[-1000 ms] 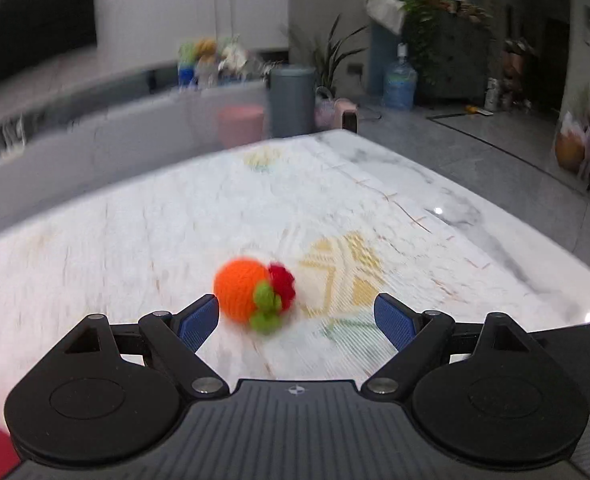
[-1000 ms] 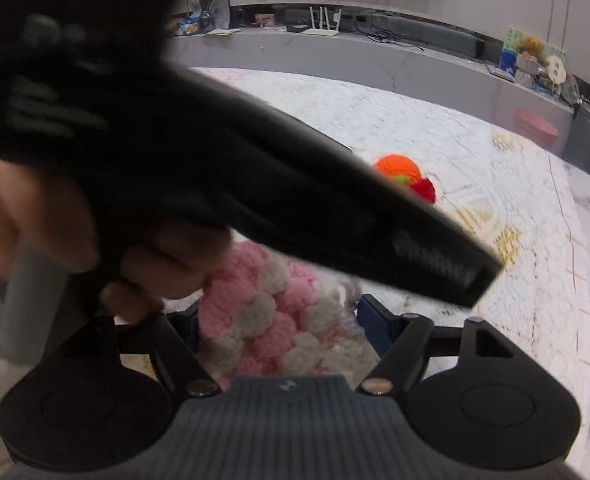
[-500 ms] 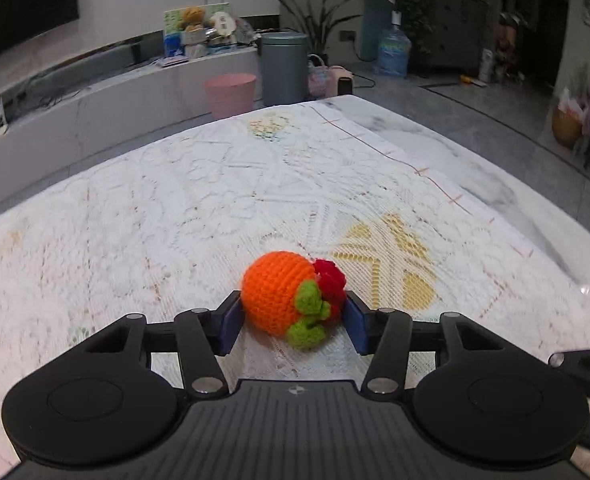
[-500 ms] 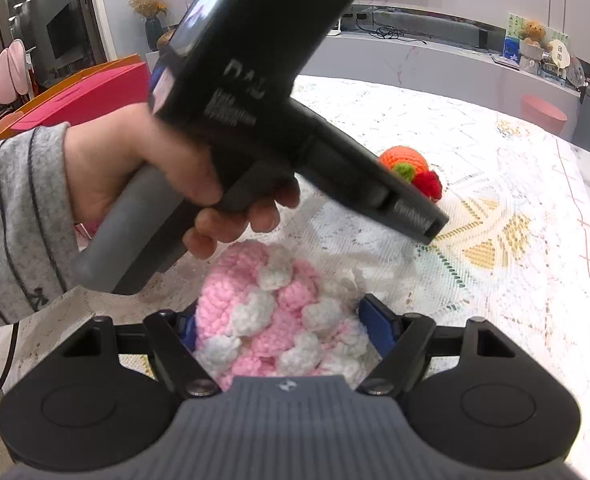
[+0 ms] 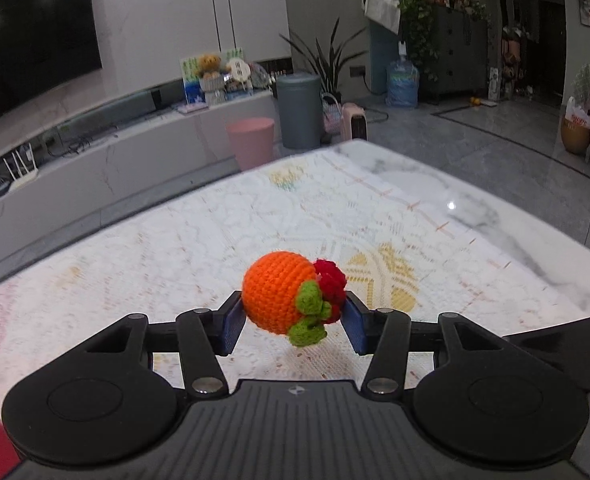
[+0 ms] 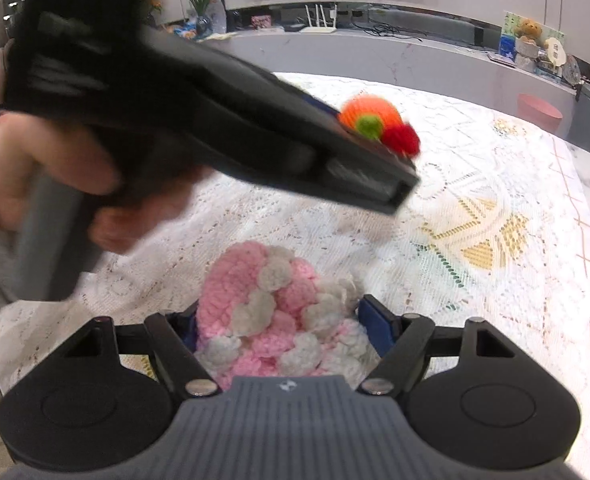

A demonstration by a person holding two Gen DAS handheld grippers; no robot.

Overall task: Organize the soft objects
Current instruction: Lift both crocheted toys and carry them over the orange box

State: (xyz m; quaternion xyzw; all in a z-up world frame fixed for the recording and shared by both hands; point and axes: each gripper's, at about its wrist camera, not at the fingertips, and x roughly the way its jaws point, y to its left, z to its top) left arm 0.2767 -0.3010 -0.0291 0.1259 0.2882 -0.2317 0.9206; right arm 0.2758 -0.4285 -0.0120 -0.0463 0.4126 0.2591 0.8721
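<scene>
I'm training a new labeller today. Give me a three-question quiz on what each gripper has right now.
1. True or false: the left gripper is clamped on the orange crochet ball.
2. Which lies between the right gripper's fingers? A) a teddy bear B) the pink and white crochet piece C) a pink bucket
3. What covers the table?

Key: 1 true; 2 B; 3 a white lace tablecloth.

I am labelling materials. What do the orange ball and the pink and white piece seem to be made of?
Orange ball: crocheted yarn, matte; small regular stitches show, with green and red knitted bits attached. Pink and white piece: thicker fluffy yarn, probably crocheted; puffy loops show. Fibre type cannot be told.
</scene>
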